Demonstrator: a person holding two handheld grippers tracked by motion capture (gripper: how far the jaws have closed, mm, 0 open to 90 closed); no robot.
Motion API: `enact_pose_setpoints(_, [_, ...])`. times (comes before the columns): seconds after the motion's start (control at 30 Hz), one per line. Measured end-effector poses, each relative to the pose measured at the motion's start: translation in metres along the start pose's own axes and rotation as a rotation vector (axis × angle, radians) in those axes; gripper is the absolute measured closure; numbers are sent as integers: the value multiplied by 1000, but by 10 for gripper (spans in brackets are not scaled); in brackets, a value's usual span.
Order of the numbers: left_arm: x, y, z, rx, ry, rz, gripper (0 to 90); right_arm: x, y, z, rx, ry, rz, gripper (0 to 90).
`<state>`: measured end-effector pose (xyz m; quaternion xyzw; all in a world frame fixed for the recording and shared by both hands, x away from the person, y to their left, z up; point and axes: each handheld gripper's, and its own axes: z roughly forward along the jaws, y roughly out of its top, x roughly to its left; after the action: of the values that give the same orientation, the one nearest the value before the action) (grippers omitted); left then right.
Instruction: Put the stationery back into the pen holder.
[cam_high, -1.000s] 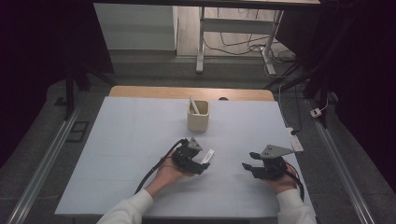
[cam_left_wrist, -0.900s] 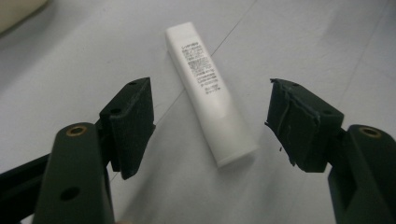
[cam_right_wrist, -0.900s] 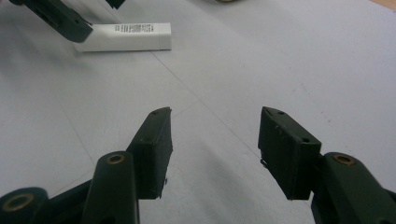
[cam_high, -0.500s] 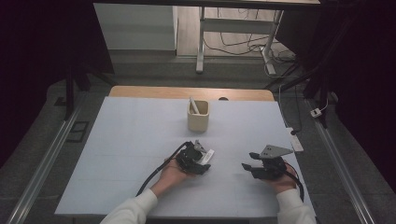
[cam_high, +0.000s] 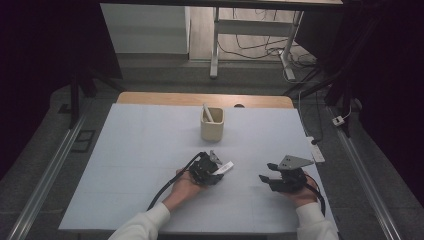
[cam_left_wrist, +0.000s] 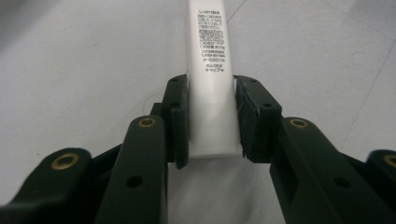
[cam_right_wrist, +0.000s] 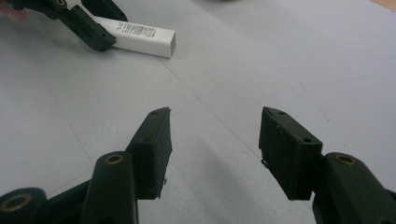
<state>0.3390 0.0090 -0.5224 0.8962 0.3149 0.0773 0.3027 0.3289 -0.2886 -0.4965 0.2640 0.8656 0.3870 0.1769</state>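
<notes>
A white tube (cam_left_wrist: 208, 46) with small printed text lies flat on the white table mat (cam_high: 135, 150), in front of the middle. My left gripper (cam_high: 220, 170) reaches over its near end; its jaws have just been closing, and in the left gripper view (cam_left_wrist: 211, 116) both pads lie against the tube's sides. To the right, my right gripper (cam_high: 266, 171) rests low over the mat. Its jaws stand apart with nothing between them in the right gripper view (cam_right_wrist: 215, 140), where the tube (cam_right_wrist: 140, 36) and a left jaw tip lie at the upper left.
A beige cup (cam_high: 212, 125) holding a pale stick (cam_high: 207, 112) stands behind the grippers, toward the table's far edge. A small white object (cam_high: 318, 154) lies at the mat's right edge. Dark floor and rails surround the table.
The left hand has shifted slightly down and right over the tube, and its jaws have drawn in around the tube's end. The right hand has kept still.
</notes>
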Motion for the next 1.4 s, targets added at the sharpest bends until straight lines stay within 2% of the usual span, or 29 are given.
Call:
enact_pose_setpoints(0.07, [0,0,0,-2,4,9,664,0,0,0,-6,3,0,439])
enact_pose_setpoints(0.2, [5,-1,-6,-20,-36,3,664,1,2,-2,-17,7,-3,440])
enact_pose_setpoints(0.3, [9,-1,-15,-32,-53,22,665,3,4,-2,-24,11,-7,440])
enact_pose_setpoints(0.57, [20,-5,-41,-59,-103,68,665,16,18,1,-41,34,-61,440])
enact_pose_setpoints(0.77, [25,-7,-57,-83,-142,80,665,25,27,5,-52,44,-91,440])
enact_pose_setpoints(0.93, [22,-6,-57,-54,-166,108,664,34,36,9,-57,63,-129,439])
enact_pose_setpoints(1.0, [20,-5,-57,-44,-174,121,665,39,40,11,-45,85,-145,447])
enact_pose_setpoints(1.13, [14,-4,-56,-39,-177,144,664,50,48,18,-8,120,-203,448])
enact_pose_setpoints(1.4, [5,-3,-48,-5,-216,170,665,63,59,31,17,154,-291,445])
